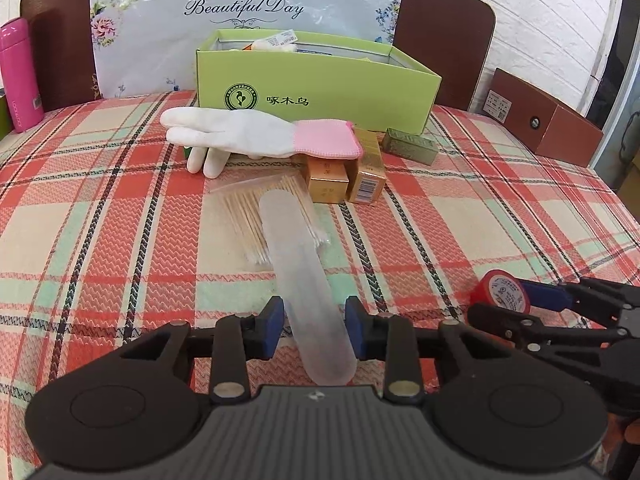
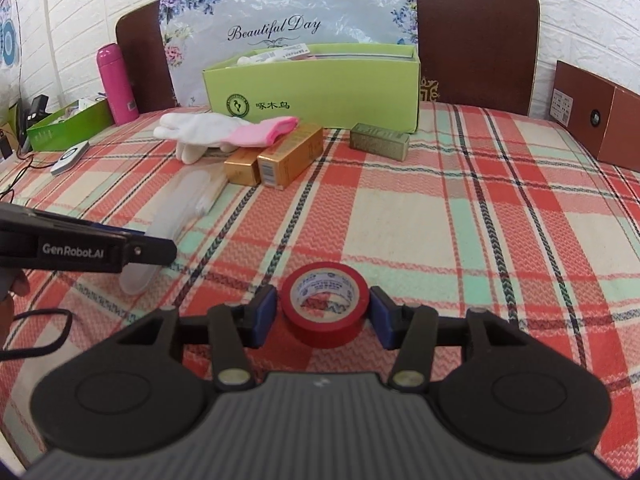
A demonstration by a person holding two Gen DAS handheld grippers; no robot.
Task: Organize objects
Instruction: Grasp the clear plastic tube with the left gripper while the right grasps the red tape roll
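A: Status on my left gripper [image 1: 314, 328]?

B: Jaws spread about as wide as the frosted plastic case [image 1: 304, 280] that lies between them. Both blue pads [image 1: 274, 326] sit right at its sides; can't tell if they actually touch. Case runs straight ahead of the gripper, its far end lying on a bag of cotton swabs [image 1: 256, 216].

A: Right one?

B: My right gripper [image 2: 323, 318] straddles the red tape roll [image 2: 325, 309], which lies flat on the plaid table [image 2: 460, 220]. Left pad is on the roll, right pad has a sliver of gap. Not clamped.

A: What's further out?

B: Ahead of both grippers: white-and-pink glove [image 1: 256, 134] draped over two gold boxes [image 1: 344, 176], green-gold box [image 1: 408, 145] just right of those. Open green shoebox [image 1: 320, 80] behind them all, already with items inside.
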